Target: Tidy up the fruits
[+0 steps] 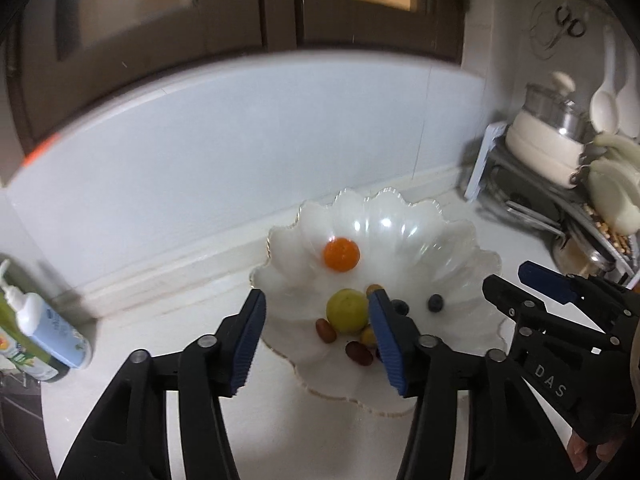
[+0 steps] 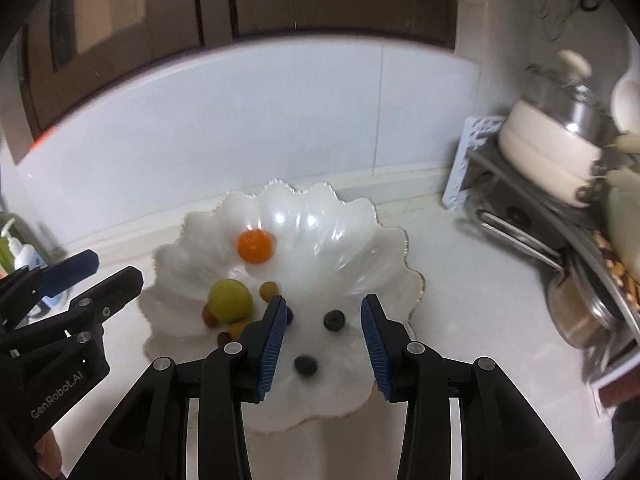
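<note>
Two tools hang over a scalloped glass bowl (image 1: pixel 460 248) sitting on the white desk (image 1: pixel 168 320), both spread wide with nothing between the pads.

Left wrist view first: the left tool (image 1: pixel 316 340) hovers over the near-left side of the bowl. Its right pad sits just beside a yellow-green fruit (image 1: pixel 347 311), which lies in the gap between the fingers but isn't gripped. An orange fruit (image 1: pixel 341 254) rests further back in the bowl, well apart from the rest. Small reddish-brown fruits (image 1: pixel 325 331) lie just in front of the green one, and a blueberry (image 1: pixel 436 303) sits off to the right. The right tool (image 1: pixel 520 284) pokes in from the right edge, over the bowl's rim. A pump bottle (image 1: pixel 44 328) stands at the left edge of the desk.

Right wrist view: the right tool (image 2: pixel 324 344) is above the near-right part of the bowl (image 2: pixel 384 240), with one blueberry (image 2: pixel 334 320) between its fingers and another (image 2: pixel 306 365) a bit closer to the camera, neither touched. The orange fruit (image 2: pixel 256 246) and yellow-green fruit (image 2: pixel 231 301) sit to the left. The left tool (image 2: pixel 104 276) shows at the left edge. A cream pot (image 2: pixel 548 152) sits on a rack at the right.
</note>
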`<action>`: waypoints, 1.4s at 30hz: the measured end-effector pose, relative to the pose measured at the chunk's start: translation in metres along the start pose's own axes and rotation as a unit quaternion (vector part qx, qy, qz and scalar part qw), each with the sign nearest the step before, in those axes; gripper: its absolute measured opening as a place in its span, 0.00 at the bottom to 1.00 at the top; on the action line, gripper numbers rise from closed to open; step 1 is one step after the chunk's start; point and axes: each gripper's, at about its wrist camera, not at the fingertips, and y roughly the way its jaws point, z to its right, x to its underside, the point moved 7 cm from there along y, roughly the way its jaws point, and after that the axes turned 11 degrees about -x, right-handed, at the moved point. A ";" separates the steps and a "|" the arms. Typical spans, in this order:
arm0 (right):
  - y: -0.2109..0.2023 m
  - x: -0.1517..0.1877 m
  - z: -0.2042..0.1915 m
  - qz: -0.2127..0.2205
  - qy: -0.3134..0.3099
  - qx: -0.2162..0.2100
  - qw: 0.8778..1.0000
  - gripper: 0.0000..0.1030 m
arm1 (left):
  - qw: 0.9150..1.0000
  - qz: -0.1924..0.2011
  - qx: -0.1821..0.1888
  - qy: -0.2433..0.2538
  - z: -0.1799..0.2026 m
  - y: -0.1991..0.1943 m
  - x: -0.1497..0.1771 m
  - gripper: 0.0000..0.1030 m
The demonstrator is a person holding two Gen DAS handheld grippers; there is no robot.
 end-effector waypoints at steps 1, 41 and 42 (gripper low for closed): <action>-0.008 0.001 -0.003 0.007 0.000 0.003 1.000 0.39 | 1.000 0.010 0.000 -0.001 -0.002 -0.008 0.001 0.57; -0.297 0.143 -0.062 0.185 -0.030 0.038 0.982 0.73 | 0.982 0.176 -0.033 -0.057 -0.030 -0.297 0.137 0.95; -0.302 0.148 -0.063 0.186 -0.030 0.037 0.981 0.76 | 0.982 0.176 -0.033 -0.056 -0.029 -0.303 0.142 0.95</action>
